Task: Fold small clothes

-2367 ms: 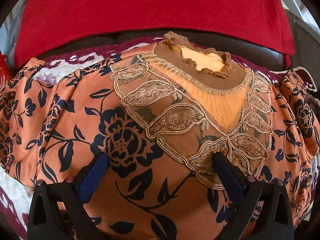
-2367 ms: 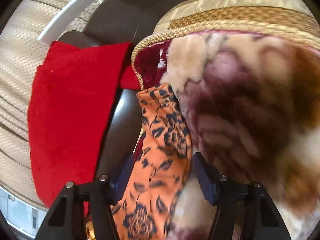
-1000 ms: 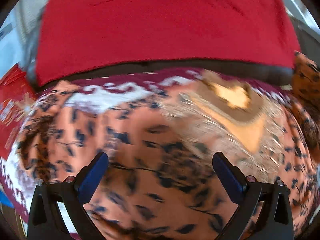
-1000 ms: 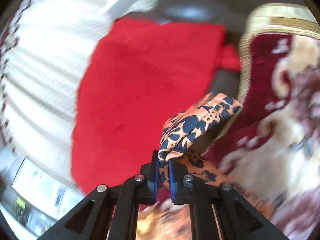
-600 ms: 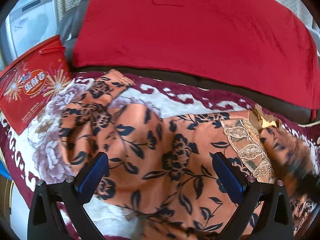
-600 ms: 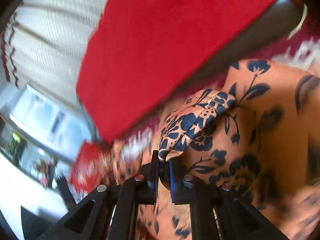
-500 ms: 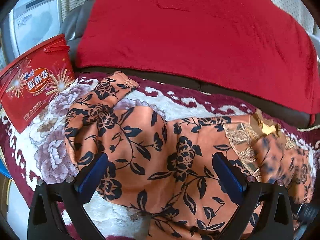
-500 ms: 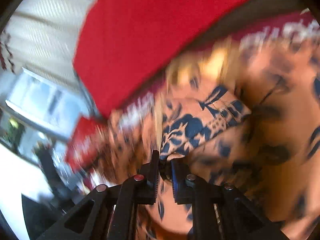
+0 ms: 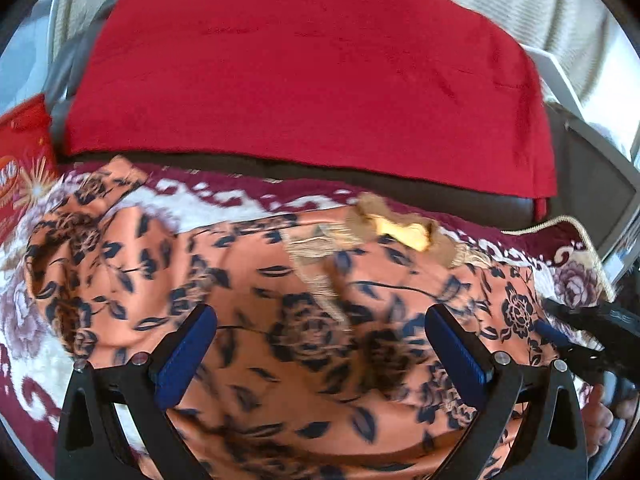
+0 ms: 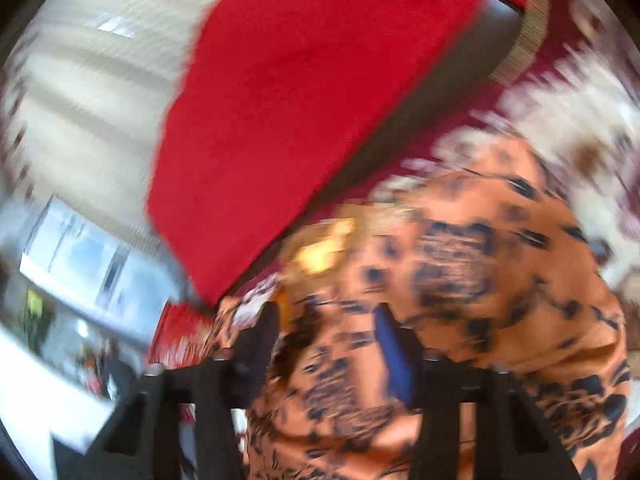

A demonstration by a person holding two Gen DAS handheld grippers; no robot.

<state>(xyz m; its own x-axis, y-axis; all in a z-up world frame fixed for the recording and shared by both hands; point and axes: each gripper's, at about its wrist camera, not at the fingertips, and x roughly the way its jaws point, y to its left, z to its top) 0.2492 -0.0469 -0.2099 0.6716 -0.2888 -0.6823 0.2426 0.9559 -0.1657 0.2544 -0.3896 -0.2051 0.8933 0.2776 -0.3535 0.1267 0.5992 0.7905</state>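
so the orange satin top with the dark blue flower print (image 9: 304, 320) is lying spread across the plush maroon and cream floral blanket (image 9: 224, 200), with its tan knit collar (image 9: 400, 228) toward the far side and the right sleeve lying over the body near the lace trim. behind it sits a red fleece throw (image 9: 312, 76) draped over a dark leather sofa back (image 9: 452, 196), and a red snack box with gold starbursts (image 9: 24, 160) peeks in at the left edge.

left gripper (image 9: 320, 352) hangs over the top with its blue pads wide apart, nothing pinched, fabric just lying below them.

right gripper (image 10: 326, 344) has just been opening its jaws; the view from it is badly smeared, but the pads stand apart with the orange cloth under and between them and not clamped as far as i can tell. from the left camera you can see it at the top's right edge (image 9: 560, 340), with the person's hand (image 9: 600, 412) underneath.
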